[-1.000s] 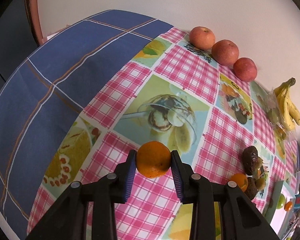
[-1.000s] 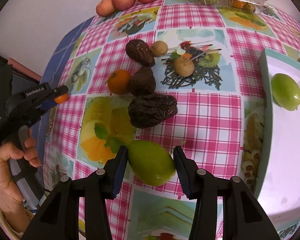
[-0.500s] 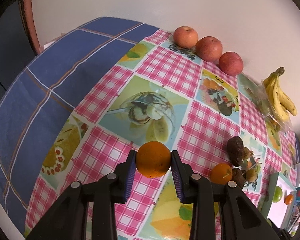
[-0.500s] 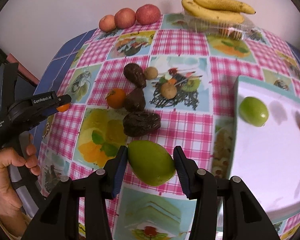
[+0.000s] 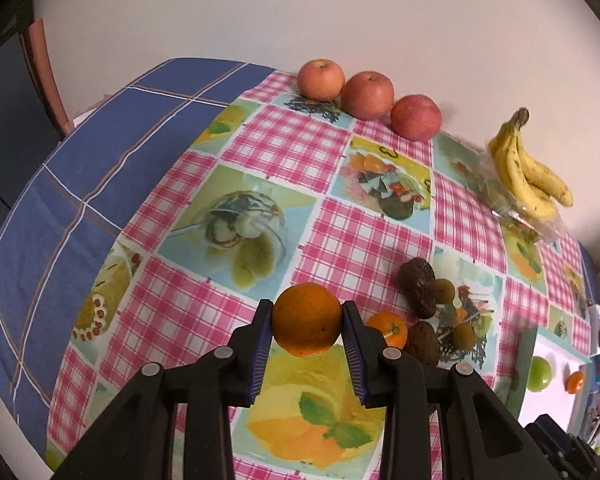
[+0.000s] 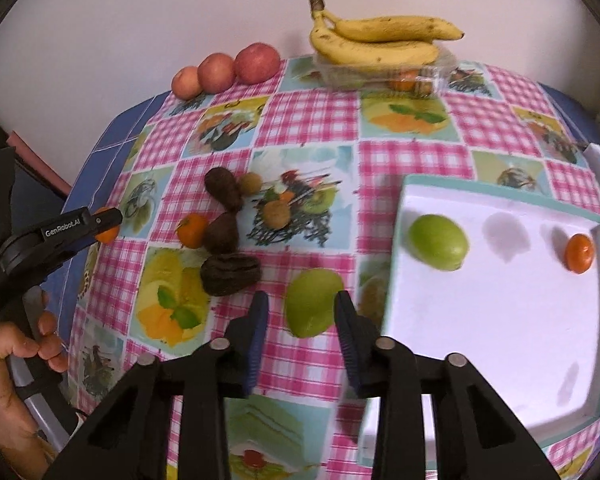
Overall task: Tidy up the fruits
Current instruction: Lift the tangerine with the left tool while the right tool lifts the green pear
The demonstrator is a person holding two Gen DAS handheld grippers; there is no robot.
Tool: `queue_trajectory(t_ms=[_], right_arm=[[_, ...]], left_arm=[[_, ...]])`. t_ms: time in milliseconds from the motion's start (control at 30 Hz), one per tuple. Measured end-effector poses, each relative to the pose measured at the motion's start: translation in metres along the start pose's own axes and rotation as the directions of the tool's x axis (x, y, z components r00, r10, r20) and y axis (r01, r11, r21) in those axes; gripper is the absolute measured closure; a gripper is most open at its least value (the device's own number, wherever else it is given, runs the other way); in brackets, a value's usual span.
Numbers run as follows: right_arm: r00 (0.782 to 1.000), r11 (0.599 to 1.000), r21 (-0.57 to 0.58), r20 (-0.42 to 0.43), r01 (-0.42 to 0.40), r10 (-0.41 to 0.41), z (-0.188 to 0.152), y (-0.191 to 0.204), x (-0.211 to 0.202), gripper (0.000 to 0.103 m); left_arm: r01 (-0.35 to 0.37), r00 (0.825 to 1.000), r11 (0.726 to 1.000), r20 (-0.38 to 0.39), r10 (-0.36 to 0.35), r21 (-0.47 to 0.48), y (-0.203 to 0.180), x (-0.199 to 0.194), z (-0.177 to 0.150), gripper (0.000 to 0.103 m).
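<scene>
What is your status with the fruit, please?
Left hand-held gripper shut on orange. Right hand-held gripper closing, green fruit between jaws, gap one side. White tray close by, nothing between.

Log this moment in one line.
left gripper: shut on orange | right gripper: closing, green fruit between jaws

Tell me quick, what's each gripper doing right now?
Left gripper: shut on the orange.
Right gripper: jaws closing around the green fruit; a gap shows on one side, no full grip.
</scene>
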State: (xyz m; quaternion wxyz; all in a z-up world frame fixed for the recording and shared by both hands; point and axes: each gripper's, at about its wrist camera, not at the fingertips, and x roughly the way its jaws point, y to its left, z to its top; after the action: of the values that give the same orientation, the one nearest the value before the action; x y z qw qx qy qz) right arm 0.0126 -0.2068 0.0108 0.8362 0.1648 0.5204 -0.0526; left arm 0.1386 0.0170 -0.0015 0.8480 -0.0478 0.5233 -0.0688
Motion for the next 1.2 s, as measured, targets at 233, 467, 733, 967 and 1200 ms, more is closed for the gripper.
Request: queue_trajectory(t_ms=[233, 467, 733, 967, 1200], right_arm=[[0.998, 0.997, 0.056, -0.021, -0.059, 0.060, -0.001, -0.025, 0.008, 0.069], [0.997, 0.995, 0.076, -0.048, -0.061, 0.065, 0.000, -0.037, 0.015, 0.069], [0.995, 0.998, 0.066, -0.094, -0.015, 0.021, -0.002, -0.036, 0.029, 0.066], [0.996, 0.998, 0.030, -0.080, -0.047, 0.049, 0.000, -0.022, 0.030, 0.062], [0.984, 0.986, 0.054, -0.075, -0.160, 0.164, 0.001, -0.010, 0.029, 0.062]], left_arm=[[-0.003, 1.000, 1.000, -0.018, 0.003, 0.007, -0.005, 0.005, -0.003, 0.067], [0.028, 0.999, 0.999, -0.032, -0.029, -0.018, 0.000, 0.007, -0.002, 0.067], [0.055, 0.998, 0.998, -0.037, -0.056, -0.030, 0.002, 0.009, -0.001, 0.067], [0.066, 0.997, 0.997, -0.035, -0.068, -0.042, 0.004, 0.008, 0.000, 0.067], [0.068, 0.997, 0.996, -0.032, -0.070, -0.056, 0.007, 0.008, 0.000, 0.067]])
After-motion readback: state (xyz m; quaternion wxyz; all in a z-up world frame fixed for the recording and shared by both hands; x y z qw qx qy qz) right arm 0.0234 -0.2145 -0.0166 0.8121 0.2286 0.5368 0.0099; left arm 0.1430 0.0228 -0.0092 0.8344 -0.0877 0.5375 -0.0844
